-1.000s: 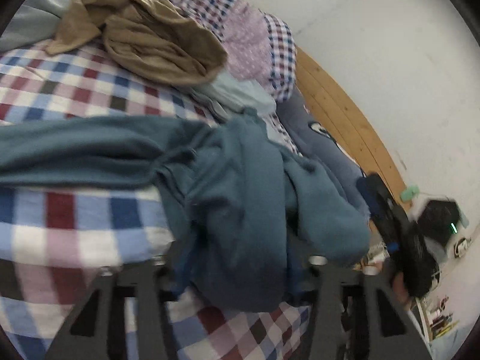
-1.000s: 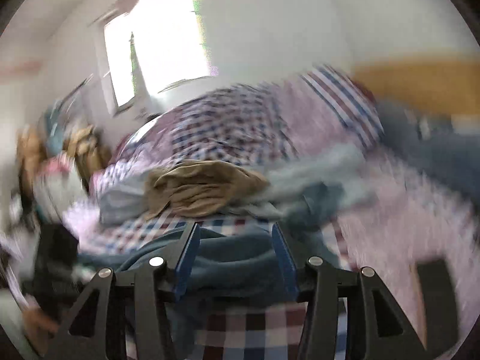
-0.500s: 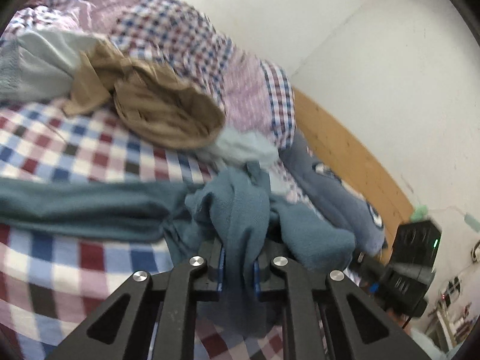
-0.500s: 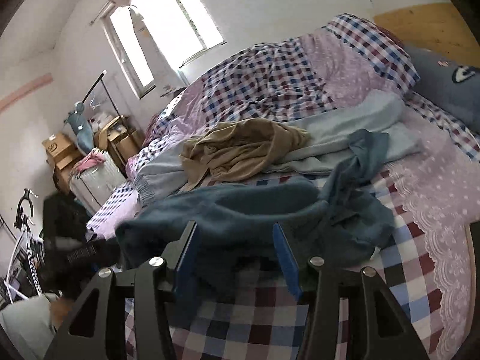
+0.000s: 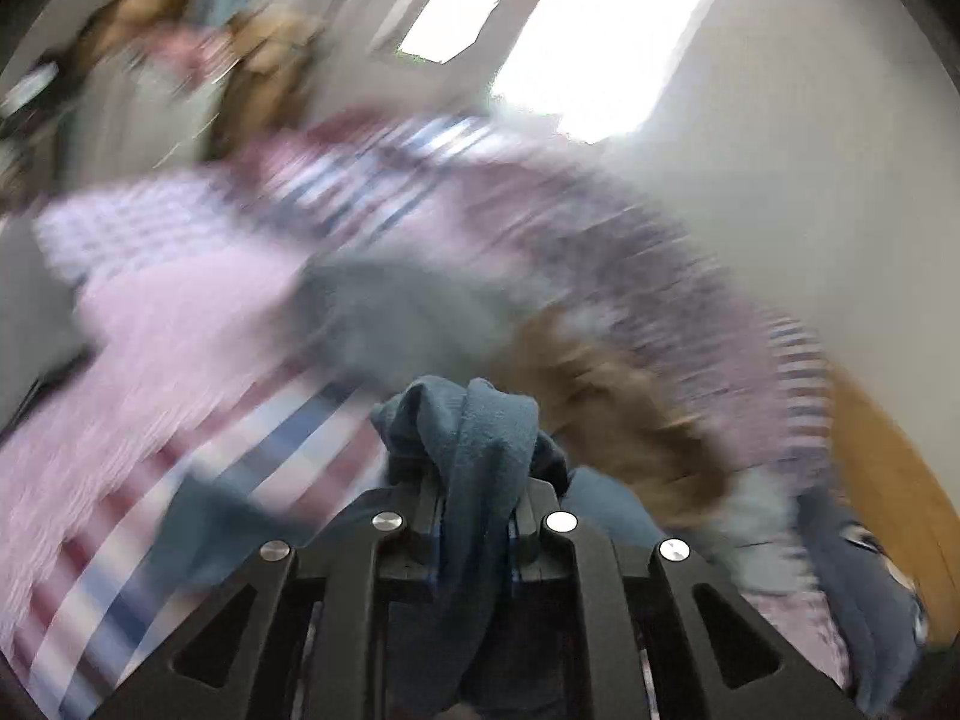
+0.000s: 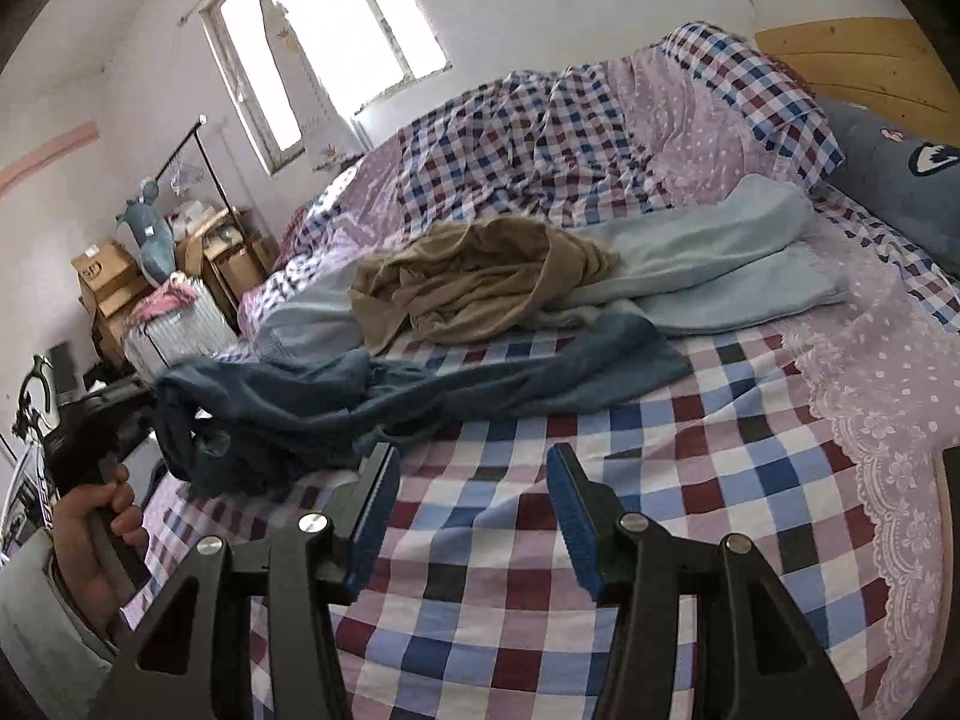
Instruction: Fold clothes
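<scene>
A teal-blue garment (image 6: 420, 384) lies stretched across the checked bedsheet (image 6: 690, 480). Its left end is bunched and lifted off the bed's left edge. My left gripper (image 5: 474, 516) is shut on that bunch (image 5: 480, 438), which spills over and hangs down between the fingers. In the right wrist view a hand holds this left gripper (image 6: 144, 408) at the far left. My right gripper (image 6: 474, 504) stands open over bare sheet, nothing between its blue pads (image 6: 570, 510). A tan garment (image 6: 480, 282) and a light blue one (image 6: 720, 264) lie behind the teal one.
A checked quilt (image 6: 570, 132) is heaped at the back of the bed. A grey-blue pillow (image 6: 900, 180) lies against the wooden headboard (image 6: 852, 60). Cardboard boxes (image 6: 108, 276), a basket (image 6: 174, 324) and a bicycle (image 6: 30, 408) crowd the floor on the left.
My left gripper closed on the teal garment, then swung up and away with it, stretching the cloth leftward. The cloth has left the gap between my right gripper's fingers.
</scene>
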`<state>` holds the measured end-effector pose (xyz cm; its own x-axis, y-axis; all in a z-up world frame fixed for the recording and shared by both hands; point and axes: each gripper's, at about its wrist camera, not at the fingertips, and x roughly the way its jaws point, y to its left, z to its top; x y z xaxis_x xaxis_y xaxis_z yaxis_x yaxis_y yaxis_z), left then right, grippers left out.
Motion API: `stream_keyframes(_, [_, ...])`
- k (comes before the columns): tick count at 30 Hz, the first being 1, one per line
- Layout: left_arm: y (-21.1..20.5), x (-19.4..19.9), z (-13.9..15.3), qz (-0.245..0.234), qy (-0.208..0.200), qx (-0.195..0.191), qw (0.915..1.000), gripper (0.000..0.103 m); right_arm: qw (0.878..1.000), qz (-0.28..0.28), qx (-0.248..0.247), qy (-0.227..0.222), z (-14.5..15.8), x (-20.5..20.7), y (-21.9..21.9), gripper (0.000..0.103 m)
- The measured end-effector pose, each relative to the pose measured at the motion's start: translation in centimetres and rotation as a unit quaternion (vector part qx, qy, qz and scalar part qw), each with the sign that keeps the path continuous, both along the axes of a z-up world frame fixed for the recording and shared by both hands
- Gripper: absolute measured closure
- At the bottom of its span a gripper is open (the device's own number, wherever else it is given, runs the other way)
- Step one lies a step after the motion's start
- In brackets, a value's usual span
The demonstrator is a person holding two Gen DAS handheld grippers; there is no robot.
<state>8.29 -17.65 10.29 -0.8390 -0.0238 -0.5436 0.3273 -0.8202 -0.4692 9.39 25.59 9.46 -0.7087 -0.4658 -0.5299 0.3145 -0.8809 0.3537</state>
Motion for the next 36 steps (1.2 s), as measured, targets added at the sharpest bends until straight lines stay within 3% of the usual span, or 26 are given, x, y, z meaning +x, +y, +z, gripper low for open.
stream_keyframes(1, [-0.9, -0.1, -1.0, 0.011, -0.014, 0.031, 0.9994, 0.087, 1.0, 0.002, 0.004, -0.003, -0.2, -0.1, -0.3, 0.048])
stream_keyframes(3, [-1.7, 0.2, -1.4, 0.02, -0.006, 0.057, 0.9981, 0.079, 1.0, 0.01, 0.012, -0.011, -0.7, -0.4, -1.1, 0.048])
stream_keyframes(5, [-1.5, 0.2, -0.8, 0.009, 0.004, 0.047, 0.9988, 0.053, 0.999, 0.02, 0.018, -0.019, -1.2, -0.7, -2.1, 0.048])
stream_keyframes(8, [-0.4, 0.2, -0.2, -0.013, 0.022, 0.023, 0.9994, 0.026, 0.999, 0.036, 0.025, -0.024, -1.8, -0.8, -3.4, 0.048])
stream_keyframes(10, [0.1, 0.4, 0.2, -0.025, 0.025, 0.008, 0.9994, 0.024, 0.998, 0.048, 0.035, -0.02, -2.1, -0.7, -4.5, 0.048])
stream_keyframes(15, [1.5, 1.1, 0.8, -0.06, 0.046, 0.002, 0.9971, 0.024, 0.995, 0.075, 0.06, -0.011, -2.5, -0.8, -7.4, 0.048])
stream_keyframes(21, [3.4, 0.5, 0.5, -0.122, 0.015, -0.046, 0.9914, 0.024, 0.99, 0.108, 0.09, -0.004, -3.2, -1.4, -11.1, 0.049])
stream_keyframes(24, [2.9, 0.5, 0.0, -0.13, 0.001, -0.046, 0.9904, 0.027, 0.988, 0.12, 0.094, -0.002, -3.3, -1.7, -12.6, 0.049])
stream_keyframes(27, [2.0, 0.7, -0.4, -0.125, -0.006, -0.047, 0.991, 0.057, 0.986, 0.137, 0.093, 0.003, -3.3, -1.9, -14.1, 0.05])
stream_keyframes(29, [0.9, 0.8, -0.7, -0.112, -0.013, -0.045, 0.9926, 0.085, 0.984, 0.141, 0.105, 0.002, -3.8, -2.0, -15.0, 0.051])
stream_keyframes(36, [-3.0, 1.1, -2.1, -0.081, -0.025, 0.015, 0.9963, 0.088, 0.984, 0.142, 0.112, -0.006, -4.7, -2.9, -16.3, 0.051])
